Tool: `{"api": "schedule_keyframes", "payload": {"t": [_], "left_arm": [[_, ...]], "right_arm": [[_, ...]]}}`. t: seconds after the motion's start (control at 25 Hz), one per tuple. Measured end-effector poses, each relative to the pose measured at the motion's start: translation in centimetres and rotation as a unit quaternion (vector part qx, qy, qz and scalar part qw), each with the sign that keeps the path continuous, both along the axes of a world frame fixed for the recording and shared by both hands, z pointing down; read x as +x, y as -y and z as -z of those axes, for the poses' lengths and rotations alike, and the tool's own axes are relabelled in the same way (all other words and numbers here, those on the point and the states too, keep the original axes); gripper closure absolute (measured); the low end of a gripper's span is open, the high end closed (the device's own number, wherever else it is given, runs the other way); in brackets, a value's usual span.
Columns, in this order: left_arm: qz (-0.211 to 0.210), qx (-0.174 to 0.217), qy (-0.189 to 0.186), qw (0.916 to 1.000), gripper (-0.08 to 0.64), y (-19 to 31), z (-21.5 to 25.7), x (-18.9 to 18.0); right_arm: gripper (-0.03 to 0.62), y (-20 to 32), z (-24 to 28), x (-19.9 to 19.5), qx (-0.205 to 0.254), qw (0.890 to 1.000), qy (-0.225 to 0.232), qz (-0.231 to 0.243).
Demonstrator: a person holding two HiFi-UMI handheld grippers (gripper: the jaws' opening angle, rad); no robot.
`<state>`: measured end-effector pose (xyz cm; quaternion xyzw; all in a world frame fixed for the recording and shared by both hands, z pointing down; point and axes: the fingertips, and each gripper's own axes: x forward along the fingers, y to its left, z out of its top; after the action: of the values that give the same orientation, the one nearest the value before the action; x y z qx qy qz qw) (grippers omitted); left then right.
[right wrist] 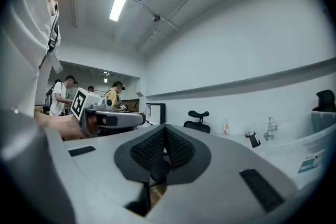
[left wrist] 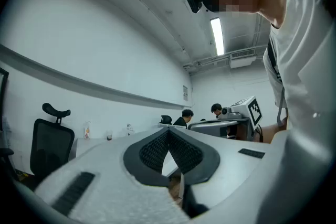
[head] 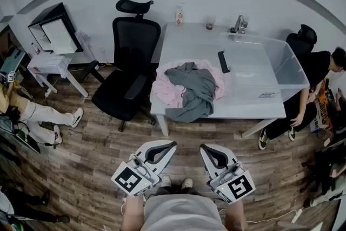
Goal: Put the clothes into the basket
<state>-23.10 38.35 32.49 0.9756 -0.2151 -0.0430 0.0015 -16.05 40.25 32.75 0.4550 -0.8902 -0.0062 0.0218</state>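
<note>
I am standing on a wood-plank floor (head: 81, 159) in an office room with pale walls, facing a white bench (head: 184, 40). I am holding both grippers low and level, close in front of my body, well short of the bench and side by side.

The left gripper (head: 170, 144) is pressing its jaws together at the tips, with nothing between them. The right gripper (head: 205, 147) is doing the same, jaws closed and empty.

The clothes (head: 189, 89) are lying in a heap on the near part of the bench, straight ahead of both grippers and well apart from them. A pink garment (head: 165, 89) is spreading out underneath, and a grey garment (head: 197, 92) is lying across it. The grey one's long axis is running from the far side toward me, and its near end is hanging over the bench edge, pointing down toward the grippers.

The basket (head: 281, 65), a clear plastic tub, is sitting on the bench ahead and to the right of my right gripper, just beside the heap. Its long axis is running away from me.

A black office chair (head: 127, 73) is standing ahead and to the left of my left gripper, beside the bench.
</note>
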Motion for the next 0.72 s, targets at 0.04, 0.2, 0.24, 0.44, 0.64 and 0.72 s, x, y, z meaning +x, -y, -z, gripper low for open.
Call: {"api": "schedule_keyframes", "payload": {"t": [0.04, 0.2, 0.24, 0.44, 0.64, 0.72], "left_arm": [[0.001, 0.001, 0.001, 1.0, 0.554, 0.1, 0.0, 0.0], [0.002, 0.003, 0.002, 1.0, 0.555, 0.1, 0.0, 0.1], [0.002, 0.004, 0.002, 1.0, 0.555, 0.0, 0.0, 0.2], [0.009, 0.008, 0.006, 0.9999, 0.555, -0.3, 0.4, 1.1], [0.021, 0.012, 0.006, 0.9997, 0.555, -0.8, 0.7, 1.7], [0.022, 0.01, 0.007, 0.9997, 0.554, -0.8, 0.6, 1.7]], "right_arm": [[0.588, 0.1, 0.0, 0.0, 0.001, 1.0, -0.001, 0.0], [0.588, 0.1, 0.0, 0.0, 0.002, 1.0, 0.0, 0.001], [0.588, 0.1, 0.0, 0.1, 0.002, 1.0, 0.002, 0.001], [0.588, -0.2, 0.5, 1.1, 0.006, 1.0, 0.017, 0.001], [0.588, -0.4, 0.6, 1.9, 0.01, 1.0, 0.013, 0.01], [0.588, -0.3, 0.5, 1.9, 0.01, 1.0, 0.011, 0.012]]}}
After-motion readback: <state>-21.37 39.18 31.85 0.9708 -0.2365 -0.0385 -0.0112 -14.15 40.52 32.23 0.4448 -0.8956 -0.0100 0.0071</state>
